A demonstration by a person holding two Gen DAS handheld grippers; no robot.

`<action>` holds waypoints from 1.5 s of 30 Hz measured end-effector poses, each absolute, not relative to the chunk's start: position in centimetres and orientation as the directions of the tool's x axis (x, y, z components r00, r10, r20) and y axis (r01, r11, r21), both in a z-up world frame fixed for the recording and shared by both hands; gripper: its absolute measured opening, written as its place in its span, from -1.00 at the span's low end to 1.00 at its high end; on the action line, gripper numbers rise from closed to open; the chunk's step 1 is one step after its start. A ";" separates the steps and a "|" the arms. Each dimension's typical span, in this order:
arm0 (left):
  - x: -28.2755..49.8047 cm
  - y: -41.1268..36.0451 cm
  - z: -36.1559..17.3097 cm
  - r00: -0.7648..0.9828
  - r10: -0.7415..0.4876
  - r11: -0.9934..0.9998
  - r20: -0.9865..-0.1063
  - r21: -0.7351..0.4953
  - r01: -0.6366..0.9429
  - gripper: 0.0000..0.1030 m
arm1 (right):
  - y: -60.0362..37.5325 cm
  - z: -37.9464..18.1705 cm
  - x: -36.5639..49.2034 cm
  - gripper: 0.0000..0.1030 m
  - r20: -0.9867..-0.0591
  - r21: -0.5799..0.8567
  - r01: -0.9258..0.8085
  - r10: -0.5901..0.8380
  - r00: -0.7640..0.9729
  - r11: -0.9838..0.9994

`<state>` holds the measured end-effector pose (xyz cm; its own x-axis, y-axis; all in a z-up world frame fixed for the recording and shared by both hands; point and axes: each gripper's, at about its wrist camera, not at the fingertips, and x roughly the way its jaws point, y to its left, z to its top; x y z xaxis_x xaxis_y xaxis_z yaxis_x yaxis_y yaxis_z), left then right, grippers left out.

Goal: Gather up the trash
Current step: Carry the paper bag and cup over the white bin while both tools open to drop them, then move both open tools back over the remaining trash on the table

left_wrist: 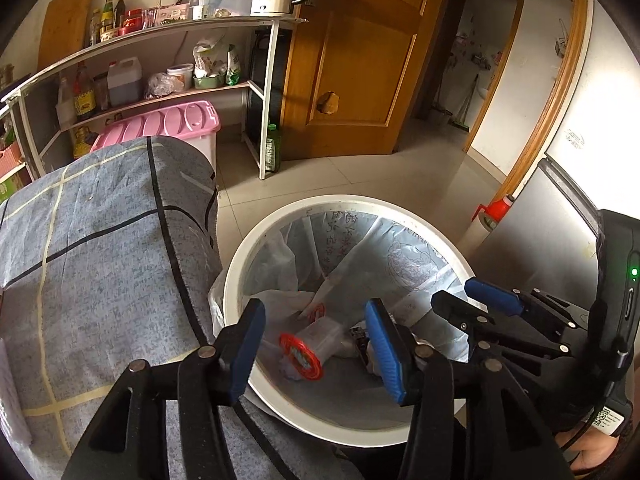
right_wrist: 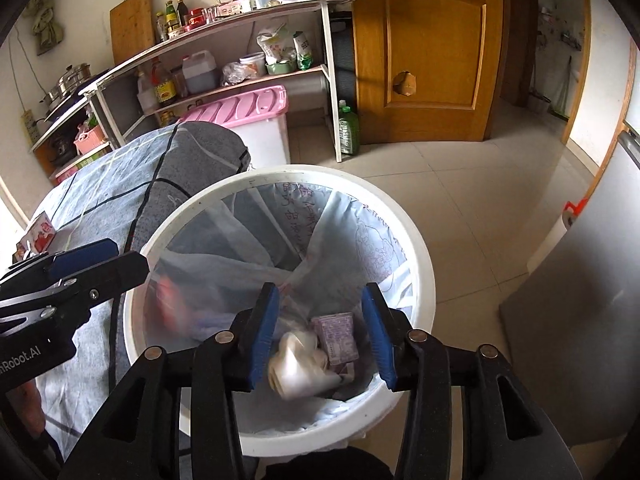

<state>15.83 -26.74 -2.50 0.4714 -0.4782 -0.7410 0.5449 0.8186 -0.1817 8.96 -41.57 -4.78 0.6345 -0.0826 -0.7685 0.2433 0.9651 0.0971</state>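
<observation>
A white round trash bin with a clear liner stands on the floor beside the table; it also shows in the right wrist view. Inside lie a clear cup with a red lid, a crumpled white wrapper and a purple carton. The cup appears only as a red blur in the right wrist view. My left gripper is open and empty above the bin's near rim. My right gripper is open and empty above the bin. The right gripper also shows in the left wrist view.
A table under a grey checked cloth touches the bin's left side. Behind it stand a pink-lidded box, a white shelf rack with bottles, and a green bottle. A wooden door is at the back; a grey cabinet is at the right.
</observation>
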 end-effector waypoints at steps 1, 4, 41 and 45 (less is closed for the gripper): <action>15.8 -26.6 -2.4 0.472 -0.479 0.819 -0.740 -0.184 0.543 0.09 | -41.5 -4.7 8.8 -0.14 -0.767 0.098 0.245 -0.083 0.637 0.965; 15.6 -26.0 -2.0 0.480 -0.483 0.822 -0.733 -0.189 0.538 0.09 | -41.2 -4.4 8.7 -0.14 -0.763 0.102 0.244 -0.082 0.641 0.965; 13.1 -3.0 1.4 0.708 -0.240 0.971 -0.665 -0.164 0.175 0.10 | -23.8 -0.3 11.2 -0.09 -0.677 0.176 -0.093 0.189 0.711 0.980; 13.0 0.4 1.1 0.714 -0.216 0.975 -0.666 -0.185 0.123 0.10 | -21.0 -0.7 12.2 -0.09 -0.684 0.185 -0.148 0.235 0.691 0.972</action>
